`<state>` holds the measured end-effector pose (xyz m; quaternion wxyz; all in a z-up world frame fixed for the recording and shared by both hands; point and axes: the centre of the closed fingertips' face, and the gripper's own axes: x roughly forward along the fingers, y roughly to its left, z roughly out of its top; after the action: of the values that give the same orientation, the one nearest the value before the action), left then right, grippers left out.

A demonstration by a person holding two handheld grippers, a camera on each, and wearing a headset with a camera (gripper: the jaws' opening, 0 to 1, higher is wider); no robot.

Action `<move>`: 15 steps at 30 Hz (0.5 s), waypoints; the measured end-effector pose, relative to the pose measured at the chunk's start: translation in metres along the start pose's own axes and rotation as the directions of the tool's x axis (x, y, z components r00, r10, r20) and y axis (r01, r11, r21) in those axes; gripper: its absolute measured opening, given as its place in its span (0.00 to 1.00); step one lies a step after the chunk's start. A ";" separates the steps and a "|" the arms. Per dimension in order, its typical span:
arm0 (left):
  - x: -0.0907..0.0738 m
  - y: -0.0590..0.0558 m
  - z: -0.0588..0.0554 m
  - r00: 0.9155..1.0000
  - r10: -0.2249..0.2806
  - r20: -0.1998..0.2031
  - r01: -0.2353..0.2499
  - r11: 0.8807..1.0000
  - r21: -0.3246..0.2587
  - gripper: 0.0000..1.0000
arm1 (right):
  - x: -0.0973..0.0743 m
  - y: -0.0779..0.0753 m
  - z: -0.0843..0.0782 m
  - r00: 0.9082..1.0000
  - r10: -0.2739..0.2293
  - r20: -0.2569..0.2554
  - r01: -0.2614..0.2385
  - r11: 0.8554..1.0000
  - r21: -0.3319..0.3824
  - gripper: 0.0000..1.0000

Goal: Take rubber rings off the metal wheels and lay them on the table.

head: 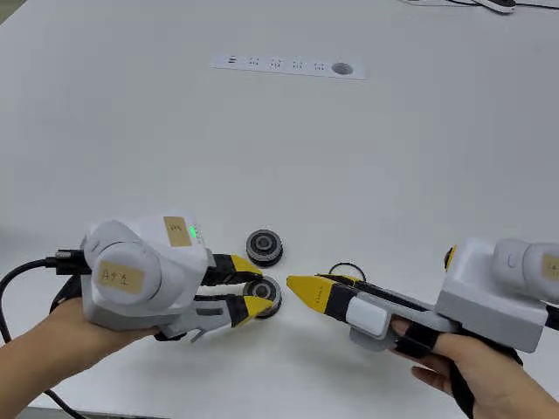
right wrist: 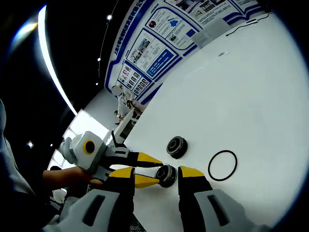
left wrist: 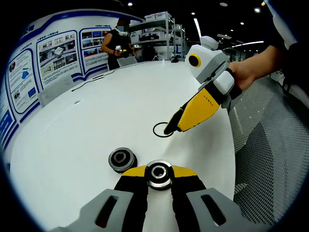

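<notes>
Pinching one metal wheel (head: 265, 298) between its yellow tips, the left claw (head: 251, 286) holds it low on the table (head: 393, 175), hub facing up. A second wheel (head: 264, 247), dark-rimmed, lies just beside at 12 o'clock. The right claw (head: 310, 286) points in from 3 o'clock, and its own view shows its jaws spread with the held wheel straight ahead. A loose rubber ring (head: 347, 271) lies partly behind it. The left gripper view shows the held wheel's rim looking bare and silvery, which the head view leaves unclear, so the dark wheel probably comes next.
</notes>
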<state>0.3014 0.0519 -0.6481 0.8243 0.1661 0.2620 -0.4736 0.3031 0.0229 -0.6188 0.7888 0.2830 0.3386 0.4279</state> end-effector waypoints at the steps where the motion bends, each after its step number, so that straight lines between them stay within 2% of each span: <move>1: 0.000 0.000 0.000 1.000 0.000 0.000 0.000 1.000 -0.003 0.19 | 0.000 0.000 -0.001 1.000 0.000 -0.005 0.000 1.000 0.002 0.38; 15: 0.002 0.001 -0.002 1.000 -0.010 -0.004 0.010 1.000 -0.016 0.16 | 0.004 0.003 -0.009 0.999 0.020 -0.039 -0.020 1.000 0.010 0.39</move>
<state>0.3021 0.0521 -0.6506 0.8227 0.1592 0.2684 -0.4752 0.2965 0.0288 -0.6233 0.7763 0.2819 0.3531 0.4396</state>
